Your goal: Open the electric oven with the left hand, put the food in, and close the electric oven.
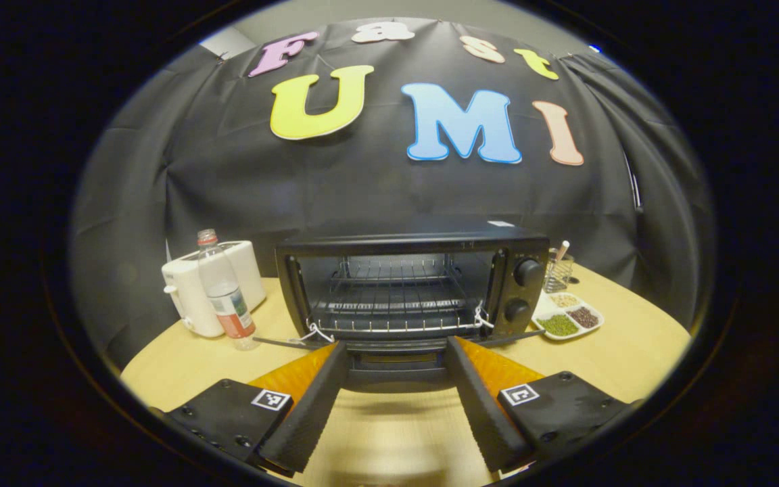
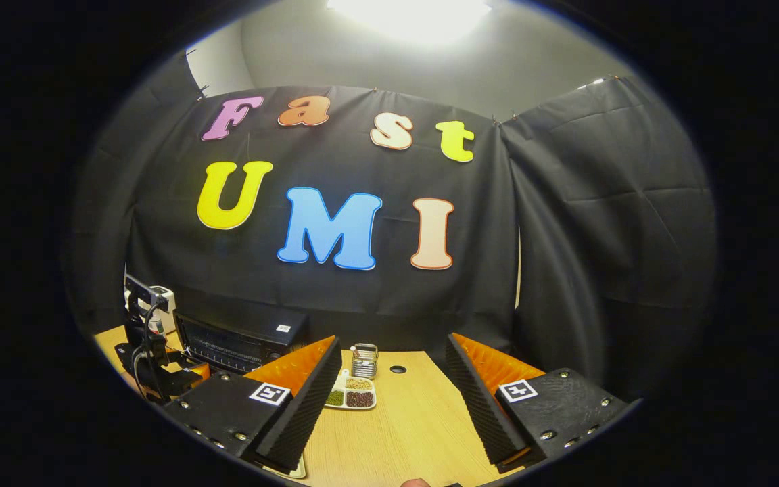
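Note:
The black electric oven (image 1: 403, 284) stands on the wooden table (image 1: 633, 352) with its door (image 1: 396, 368) swung fully down, so the wire rack inside shows. My left gripper (image 1: 396, 345) is open, and the lowered door's front edge lies between its fingers. The food is a white divided dish (image 1: 569, 318) of green, brown and pale grains, just right of the oven. My right gripper (image 2: 393, 340) hovers open and empty over the table, with the dish (image 2: 351, 393) ahead to its left. The oven (image 2: 241, 341) and the left gripper's body (image 2: 149, 352) sit far left.
A white toaster (image 1: 190, 291) and a plastic water bottle (image 1: 227, 297) stand left of the oven. A wire mesh cup (image 1: 557, 270) holding a pen is behind the dish. Bare tabletop stretches right of the dish, with a small round hole (image 2: 397, 369) in it.

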`<action>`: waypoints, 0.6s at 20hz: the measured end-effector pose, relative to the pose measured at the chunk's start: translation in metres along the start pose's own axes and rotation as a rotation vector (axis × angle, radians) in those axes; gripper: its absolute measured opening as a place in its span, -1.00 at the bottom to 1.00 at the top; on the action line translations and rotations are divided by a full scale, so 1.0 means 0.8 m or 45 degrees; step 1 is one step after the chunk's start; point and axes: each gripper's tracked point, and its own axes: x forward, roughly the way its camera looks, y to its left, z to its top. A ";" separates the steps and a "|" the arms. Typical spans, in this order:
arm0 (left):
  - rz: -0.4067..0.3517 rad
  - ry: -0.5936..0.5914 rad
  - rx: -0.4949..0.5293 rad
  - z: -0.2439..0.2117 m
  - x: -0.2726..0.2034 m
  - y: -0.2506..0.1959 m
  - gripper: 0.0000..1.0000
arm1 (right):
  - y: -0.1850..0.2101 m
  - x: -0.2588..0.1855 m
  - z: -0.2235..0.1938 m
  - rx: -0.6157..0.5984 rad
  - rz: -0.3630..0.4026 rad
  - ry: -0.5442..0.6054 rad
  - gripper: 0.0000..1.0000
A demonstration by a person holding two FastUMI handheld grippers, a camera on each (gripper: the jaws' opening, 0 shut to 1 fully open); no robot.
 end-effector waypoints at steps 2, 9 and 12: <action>0.004 0.027 0.005 -0.018 -0.004 -0.001 0.97 | 0.003 -0.003 -0.001 0.010 0.018 0.007 0.92; 0.049 0.068 -0.025 -0.049 -0.042 -0.001 1.00 | 0.013 -0.013 -0.004 0.026 0.099 0.017 0.93; 0.072 0.050 -0.021 -0.041 -0.065 0.004 1.00 | 0.019 -0.019 -0.006 0.039 0.152 0.011 0.93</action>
